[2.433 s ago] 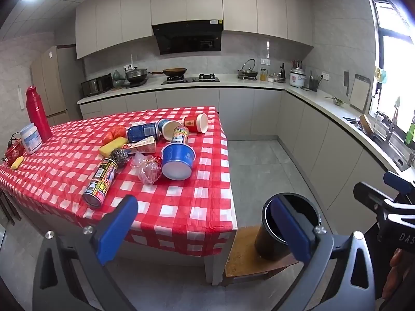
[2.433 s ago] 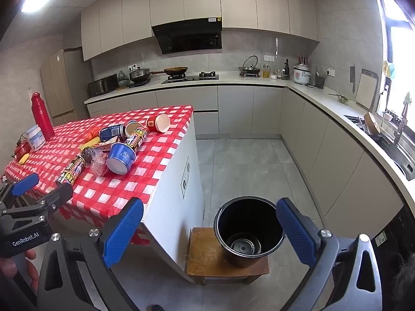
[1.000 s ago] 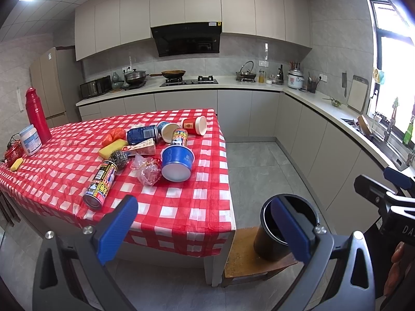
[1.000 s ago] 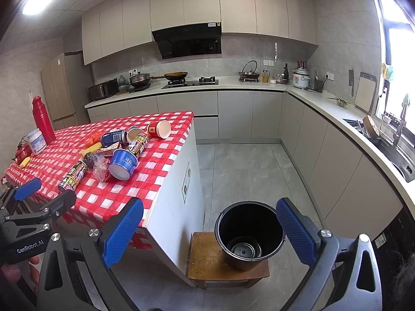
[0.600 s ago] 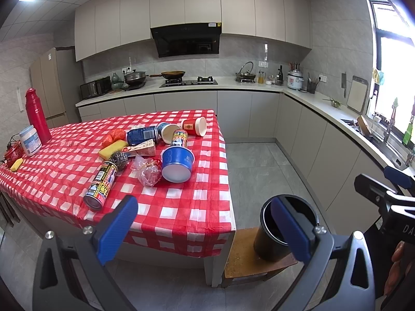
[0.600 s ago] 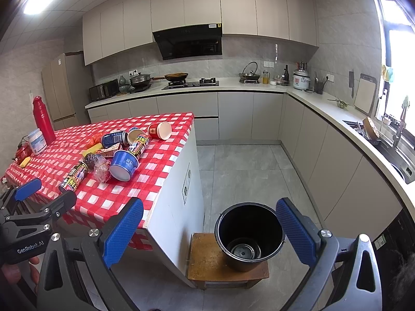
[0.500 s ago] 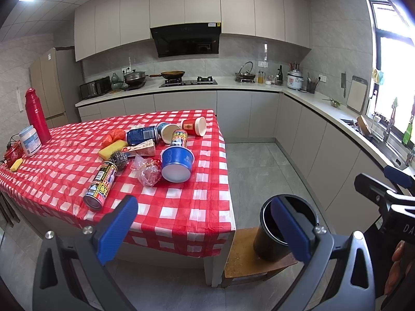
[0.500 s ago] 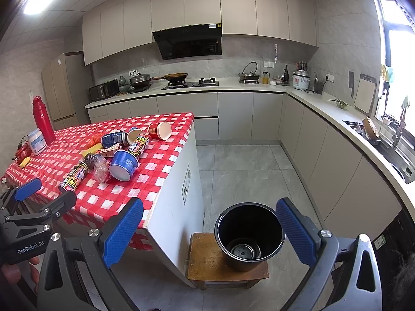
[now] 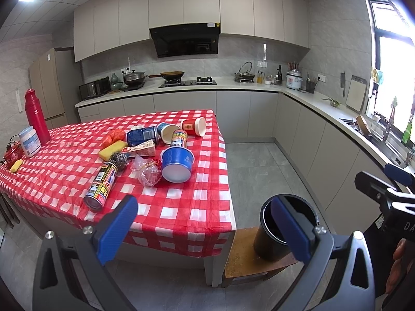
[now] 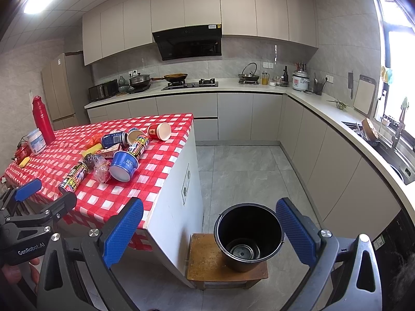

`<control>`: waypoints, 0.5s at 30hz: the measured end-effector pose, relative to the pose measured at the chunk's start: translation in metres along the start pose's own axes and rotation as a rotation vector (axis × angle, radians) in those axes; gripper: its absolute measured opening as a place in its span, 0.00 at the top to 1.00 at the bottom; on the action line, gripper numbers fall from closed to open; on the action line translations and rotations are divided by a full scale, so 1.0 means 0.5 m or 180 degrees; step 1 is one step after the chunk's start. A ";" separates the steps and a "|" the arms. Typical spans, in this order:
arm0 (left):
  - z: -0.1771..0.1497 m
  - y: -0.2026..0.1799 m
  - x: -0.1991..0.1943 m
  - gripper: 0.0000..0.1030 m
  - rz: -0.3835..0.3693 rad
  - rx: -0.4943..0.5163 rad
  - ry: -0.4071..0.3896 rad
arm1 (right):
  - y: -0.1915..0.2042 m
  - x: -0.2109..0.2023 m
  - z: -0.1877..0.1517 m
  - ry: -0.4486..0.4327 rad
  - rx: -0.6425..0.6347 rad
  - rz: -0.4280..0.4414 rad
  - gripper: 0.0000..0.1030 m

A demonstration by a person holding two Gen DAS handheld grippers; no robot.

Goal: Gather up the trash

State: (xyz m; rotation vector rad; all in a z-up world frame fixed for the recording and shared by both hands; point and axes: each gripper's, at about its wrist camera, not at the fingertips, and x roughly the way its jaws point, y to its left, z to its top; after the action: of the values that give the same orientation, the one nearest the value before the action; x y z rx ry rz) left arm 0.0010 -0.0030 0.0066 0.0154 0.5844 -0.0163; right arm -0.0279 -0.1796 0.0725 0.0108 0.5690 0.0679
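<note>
Trash lies on the red checked table: a blue paper bowl on its side, a spray can, a crumpled clear bag, a red cup, a blue can and more. A black bucket stands on a low wooden stool right of the table. My left gripper is open and empty, in front of the table's near edge. My right gripper is open and empty above the stool, the bucket between its pads.
A red thermos and a white jar stand at the table's far left. Grey kitchen counters with a stove and sink run along the back and right walls. Grey tiled floor lies between table and counters.
Both views have shifted only slightly; the grippers stay open and nothing on the table has moved.
</note>
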 end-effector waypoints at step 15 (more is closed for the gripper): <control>0.009 0.000 -0.008 0.00 0.0005 -0.0006 -0.0004 | 0.006 -0.008 0.003 -0.0003 -0.0015 0.0010 0.00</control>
State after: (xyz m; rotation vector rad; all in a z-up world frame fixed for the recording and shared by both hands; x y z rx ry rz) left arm 0.0003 -0.0029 0.0126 0.0141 0.5831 -0.0143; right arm -0.0305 -0.1768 0.0759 0.0072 0.5678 0.0724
